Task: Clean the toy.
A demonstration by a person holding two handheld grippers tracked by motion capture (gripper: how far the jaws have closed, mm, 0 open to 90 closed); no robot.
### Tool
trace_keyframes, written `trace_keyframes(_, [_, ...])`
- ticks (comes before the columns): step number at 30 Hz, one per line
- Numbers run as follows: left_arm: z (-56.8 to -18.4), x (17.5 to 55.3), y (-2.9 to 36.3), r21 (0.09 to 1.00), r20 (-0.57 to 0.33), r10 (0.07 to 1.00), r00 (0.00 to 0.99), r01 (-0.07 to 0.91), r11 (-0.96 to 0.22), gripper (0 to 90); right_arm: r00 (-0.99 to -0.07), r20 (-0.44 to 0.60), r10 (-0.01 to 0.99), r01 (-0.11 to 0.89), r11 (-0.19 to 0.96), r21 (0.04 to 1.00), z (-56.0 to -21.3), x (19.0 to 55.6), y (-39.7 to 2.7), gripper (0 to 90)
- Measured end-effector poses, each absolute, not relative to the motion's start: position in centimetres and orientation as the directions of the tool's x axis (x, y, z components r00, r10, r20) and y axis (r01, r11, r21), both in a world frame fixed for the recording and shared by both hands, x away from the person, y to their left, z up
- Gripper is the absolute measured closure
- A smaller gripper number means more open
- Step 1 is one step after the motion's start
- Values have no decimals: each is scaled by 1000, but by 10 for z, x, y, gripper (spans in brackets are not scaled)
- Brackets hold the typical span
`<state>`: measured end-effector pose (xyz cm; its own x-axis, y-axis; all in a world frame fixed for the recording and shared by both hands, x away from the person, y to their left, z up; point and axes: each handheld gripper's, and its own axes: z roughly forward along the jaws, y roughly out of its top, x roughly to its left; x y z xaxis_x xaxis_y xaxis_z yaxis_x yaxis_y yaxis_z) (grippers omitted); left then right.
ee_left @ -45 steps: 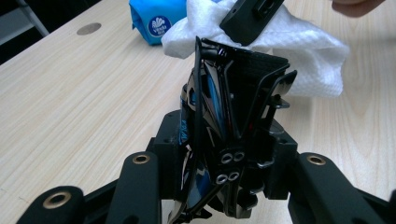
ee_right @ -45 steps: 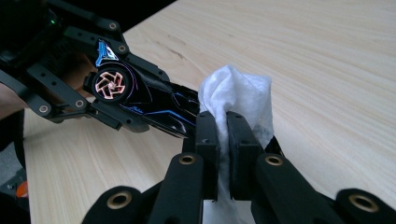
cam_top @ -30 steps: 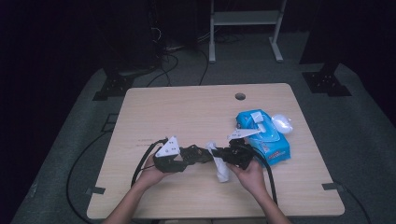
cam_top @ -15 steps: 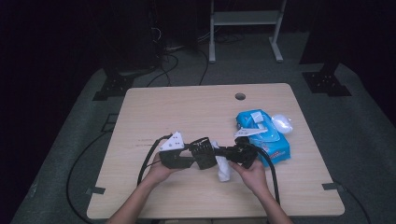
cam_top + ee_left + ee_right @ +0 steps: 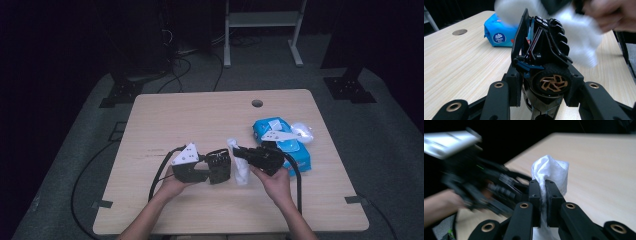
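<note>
A black toy car (image 5: 544, 62) with a gold-spoked wheel stands on end between the jaws of my left gripper (image 5: 544, 92), which is shut on it; from above the car (image 5: 218, 165) sits just right of that gripper (image 5: 212, 169). My right gripper (image 5: 543, 192) is shut on a crumpled white wipe (image 5: 551, 171). In the high view the wipe (image 5: 240, 165) hangs between the car and the right gripper (image 5: 239, 153). In the left gripper view the wipe (image 5: 581, 32) shows blurred against the top of the car.
A blue pack of wipes (image 5: 282, 145) lies on the wooden table (image 5: 200, 115) to the right of my hands, with a white crumpled piece (image 5: 301, 131) on it. A round cable hole (image 5: 257, 103) is at the table's far side. Cables trail from both grippers.
My left gripper has brought the car right, toward the wipe. The right gripper has shifted a little left and up, so the wipe now lies against the car.
</note>
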<state>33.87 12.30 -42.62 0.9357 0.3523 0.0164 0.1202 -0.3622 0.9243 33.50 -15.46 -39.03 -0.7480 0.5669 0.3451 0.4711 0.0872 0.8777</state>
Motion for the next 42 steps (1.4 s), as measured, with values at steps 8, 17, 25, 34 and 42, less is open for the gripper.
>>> trace_keyframes(8, [-426, 335, 119, 924, 40, 356, 934, 101, -368, 579, -852, 205, 483, 354, 242, 903, -368, 324, -114, 840])
trace_keyframes(17, [-430, 337, 118, 918, 51, 358, 932, 98, -385, 578, -798, 195, 570, 396, 253, 883, -377, 332, -136, 839])
trace_keyframes(25, [-428, 334, 117, 920, 62, 351, 934, 83, -383, 579, -829, 196, 523, 372, 255, 893, -375, 328, -129, 837])
trace_keyframes(34, [-425, 333, 121, 931, 63, 346, 936, 70, -358, 619, -831, 179, 527, 365, 274, 890, -373, 325, -123, 838])
trace_keyframes(42, [-427, 334, 124, 935, 45, 351, 935, 84, -344, 620, -828, 200, 524, 387, 276, 880, -376, 330, -119, 837])
